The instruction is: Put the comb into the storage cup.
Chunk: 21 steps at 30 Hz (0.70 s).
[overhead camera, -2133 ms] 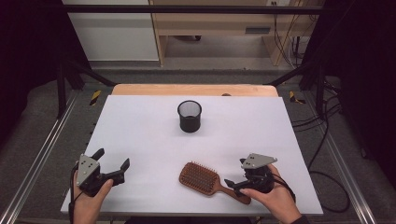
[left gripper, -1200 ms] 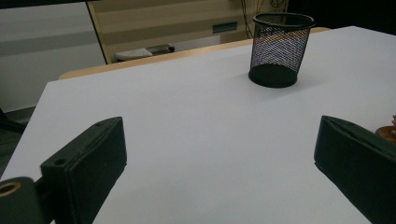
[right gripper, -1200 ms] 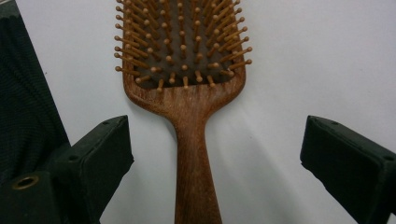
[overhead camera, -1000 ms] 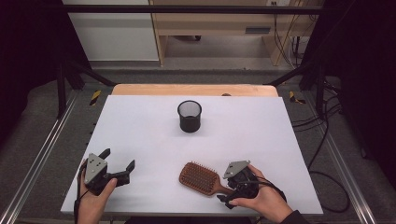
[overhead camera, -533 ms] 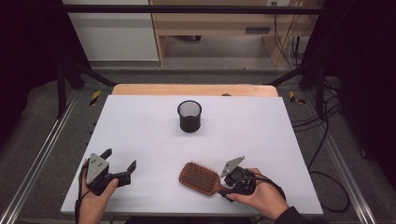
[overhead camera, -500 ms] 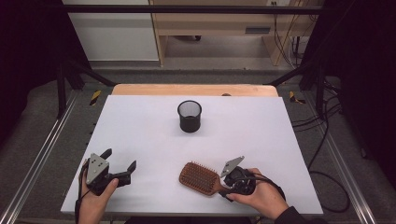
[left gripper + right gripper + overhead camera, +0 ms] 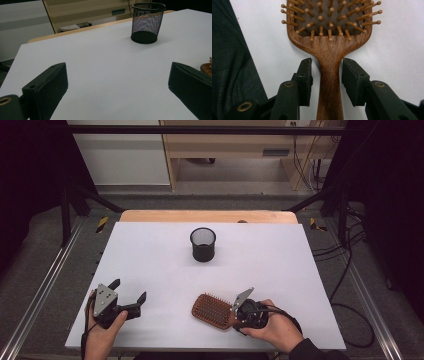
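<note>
A wooden hairbrush (image 7: 214,310) lies flat on the white tabletop (image 7: 150,255), close to its near edge and somewhat right of the middle. Its bristles face up. Its long axis runs slantwise across the tabletop: the broad paddle head points toward the left and slightly away from the near edge, while the handle runs back toward the right and the near edge, into the right gripper (image 7: 239,316).

In the right gripper view, the hairbrush (image 7: 329,37) stands straight up the picture, head at the top, handle coming down between the two black jaws. The right gripper (image 7: 325,80) has just been closing its jaws around the handle where it narrows below the head. A thin gap shows on each side between pad and wood, so the pads (image 7: 305,77) flank the handle closely without clearly pressing on it.

The left gripper (image 7: 129,297) rests near the tabletop's near left corner, its jaws wide apart with nothing between them. In the left gripper view the left gripper (image 7: 117,85) looks across bare tabletop toward a black mesh cup (image 7: 148,22), which stands upright toward the far edge (image 7: 203,244), well apart from the hairbrush.
</note>
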Motion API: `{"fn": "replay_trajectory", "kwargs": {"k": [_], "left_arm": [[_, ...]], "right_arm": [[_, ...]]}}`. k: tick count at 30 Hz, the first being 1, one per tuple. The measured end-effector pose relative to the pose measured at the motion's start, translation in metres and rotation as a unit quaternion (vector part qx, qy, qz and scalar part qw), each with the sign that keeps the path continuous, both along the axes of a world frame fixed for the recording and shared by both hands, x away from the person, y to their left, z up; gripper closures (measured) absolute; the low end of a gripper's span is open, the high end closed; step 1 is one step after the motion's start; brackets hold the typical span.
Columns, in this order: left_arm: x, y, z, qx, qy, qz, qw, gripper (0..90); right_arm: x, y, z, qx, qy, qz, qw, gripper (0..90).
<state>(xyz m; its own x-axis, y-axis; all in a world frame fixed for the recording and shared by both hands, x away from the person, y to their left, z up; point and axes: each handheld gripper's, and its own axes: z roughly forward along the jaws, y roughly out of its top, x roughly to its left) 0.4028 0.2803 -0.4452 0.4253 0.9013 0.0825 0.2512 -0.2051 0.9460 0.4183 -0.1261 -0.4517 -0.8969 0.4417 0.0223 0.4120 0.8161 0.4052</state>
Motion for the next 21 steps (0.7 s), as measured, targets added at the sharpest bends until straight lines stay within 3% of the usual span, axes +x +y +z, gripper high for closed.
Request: {"fn": "replay_trajectory", "kwargs": {"k": [15,21], "left_arm": [[-0.0002,-0.0018,0.0006,0.002,-0.002,-0.002,1.0000,2.9],[-0.0004,-0.0027,0.0009,0.005,-0.003,-0.004,1.0000,2.9]], "right_arm": [[0.0014,0.0054,-0.0011,-0.022,0.001,-0.001,0.9998,63.5],[0.0025,0.0075,-0.0003,-0.032,0.004,-0.002,0.9995,72.0]]}}
